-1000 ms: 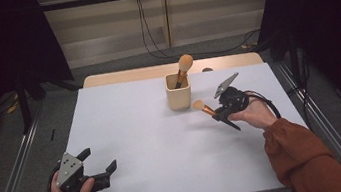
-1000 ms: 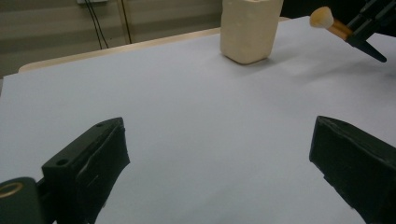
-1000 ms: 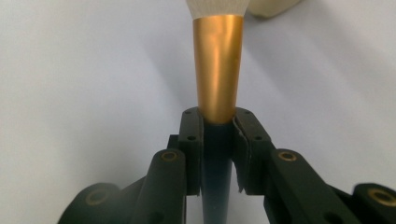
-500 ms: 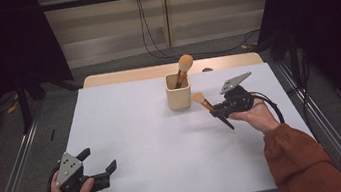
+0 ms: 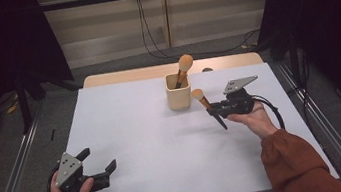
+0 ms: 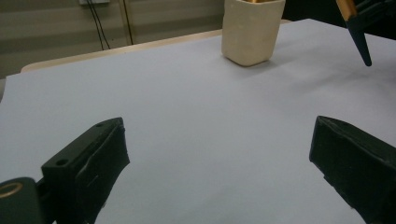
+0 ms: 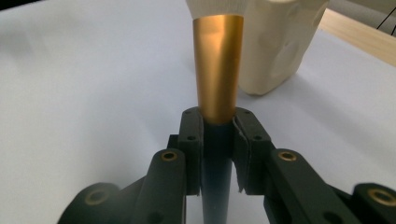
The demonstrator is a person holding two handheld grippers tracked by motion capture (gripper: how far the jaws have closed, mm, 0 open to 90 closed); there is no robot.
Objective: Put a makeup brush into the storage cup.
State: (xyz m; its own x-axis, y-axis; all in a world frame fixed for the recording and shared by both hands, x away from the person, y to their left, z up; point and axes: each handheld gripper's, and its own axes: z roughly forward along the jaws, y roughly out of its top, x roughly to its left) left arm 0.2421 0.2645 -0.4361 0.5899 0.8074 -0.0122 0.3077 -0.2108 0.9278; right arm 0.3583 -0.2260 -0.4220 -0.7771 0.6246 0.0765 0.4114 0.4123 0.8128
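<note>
Since the earlier frames, the right gripper (image 5: 217, 111) had lifted the brush (image 5: 206, 104) a little off the counter (image 5: 127, 127), jaws clamped on its dark handle, bristles tilted toward the cup (image 5: 178, 91) just beside it. Near the front corner, the left gripper (image 5: 99, 162) rested with jaws wide apart, holding nothing.

The right gripper (image 5: 217, 109) has lifted the brush (image 5: 206, 105) off the desk (image 5: 128, 132). Its bristle head now stands nearer the cup (image 5: 178, 94).
</note>
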